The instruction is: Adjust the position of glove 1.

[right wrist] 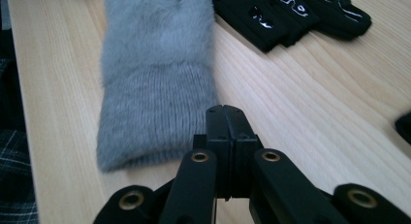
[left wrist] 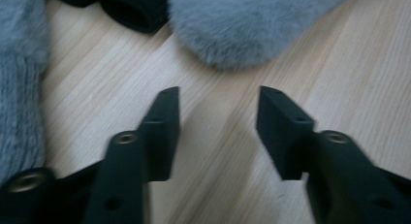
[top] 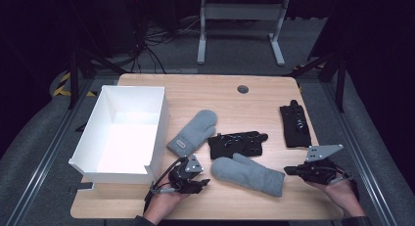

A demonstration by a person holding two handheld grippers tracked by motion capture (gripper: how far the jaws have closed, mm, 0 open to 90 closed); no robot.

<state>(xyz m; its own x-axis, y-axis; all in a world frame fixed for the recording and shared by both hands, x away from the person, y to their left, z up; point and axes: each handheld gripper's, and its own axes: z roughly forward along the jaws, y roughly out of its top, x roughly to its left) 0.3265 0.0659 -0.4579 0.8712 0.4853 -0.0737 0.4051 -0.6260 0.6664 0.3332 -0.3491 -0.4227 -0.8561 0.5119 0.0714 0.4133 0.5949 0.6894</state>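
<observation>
Left gripper [top: 203, 181] stood with jaws parted, nothing between them, the near grey mitten [top: 248, 173] lying just ahead; right gripper [top: 289, 170] was clamped shut and empty beside that mitten's cuff; white box [top: 155, 138] held nothing, so all four gloves were left to do.

High view looks down on the table [top: 274, 91]; both claw views sit low, sharing the near grey mitten [top: 249, 173].

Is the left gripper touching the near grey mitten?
Apart. In the left gripper view, bare wood lies between the left gripper and the grey mitten.
</observation>
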